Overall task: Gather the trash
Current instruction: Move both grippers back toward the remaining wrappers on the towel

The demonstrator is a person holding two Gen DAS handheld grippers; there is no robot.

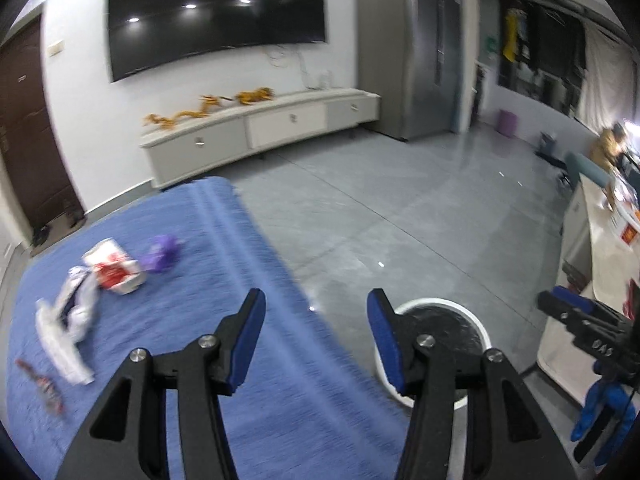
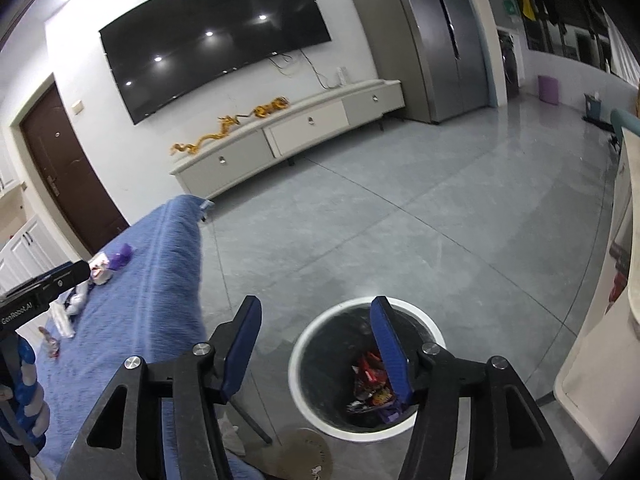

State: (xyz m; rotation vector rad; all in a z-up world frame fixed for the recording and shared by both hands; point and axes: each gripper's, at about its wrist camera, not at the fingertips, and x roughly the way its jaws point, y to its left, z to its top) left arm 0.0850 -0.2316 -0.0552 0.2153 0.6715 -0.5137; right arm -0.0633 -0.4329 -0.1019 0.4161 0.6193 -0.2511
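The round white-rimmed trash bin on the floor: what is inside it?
Inside the round white-rimmed trash bin, crumpled red and dark snack wrappers and a purple scrap lie on the black liner. The blue pad of the right tool covers part of them.

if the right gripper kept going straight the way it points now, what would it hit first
Most likely the trash bin: the open, empty right gripper points down over its white rim, with wrappers already lying inside. Depth is hard to judge, so it might meet the near rim or the grey floor just beyond it instead.
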